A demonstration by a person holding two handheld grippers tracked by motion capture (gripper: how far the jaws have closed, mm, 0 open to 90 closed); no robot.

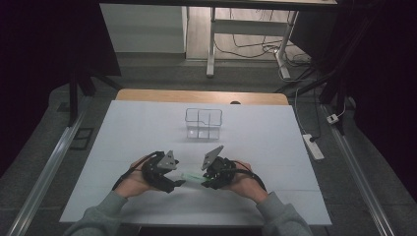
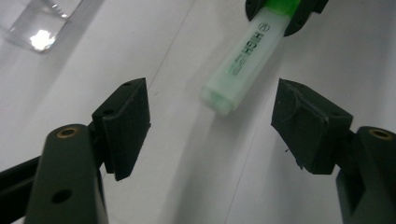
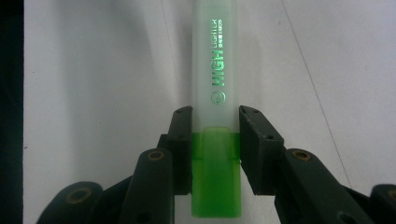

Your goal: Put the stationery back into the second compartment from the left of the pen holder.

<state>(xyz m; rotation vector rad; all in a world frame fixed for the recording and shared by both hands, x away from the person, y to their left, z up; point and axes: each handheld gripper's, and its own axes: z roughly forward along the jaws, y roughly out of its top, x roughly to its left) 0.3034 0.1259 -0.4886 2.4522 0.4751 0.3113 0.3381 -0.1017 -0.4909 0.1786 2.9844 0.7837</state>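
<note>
A green highlighter [image 3: 215, 93] with a frosted pale body and a bright green end sticks out forward from my right gripper [image 3: 215, 135], whose jaws are shut on it near the green part. In the high view the highlighter [image 1: 191, 177] spans the gap between both hands near the table's front. My right gripper [image 1: 209, 183] holds it from the right. My left gripper [image 1: 180, 184] faces it from the left. In the left gripper view my left gripper [image 2: 210, 114] stands open, and the highlighter's pale tip [image 2: 219, 100] lies just beyond the gap between the pads, touching neither.
A clear plastic organiser with compartments [image 1: 203, 123] stands at the middle of the white table sheet [image 1: 137, 132], beyond both hands. A corner of the organiser [image 2: 39, 25] appears at the top left of the left gripper view. A power strip [image 1: 313, 146] lies on the floor to the right.
</note>
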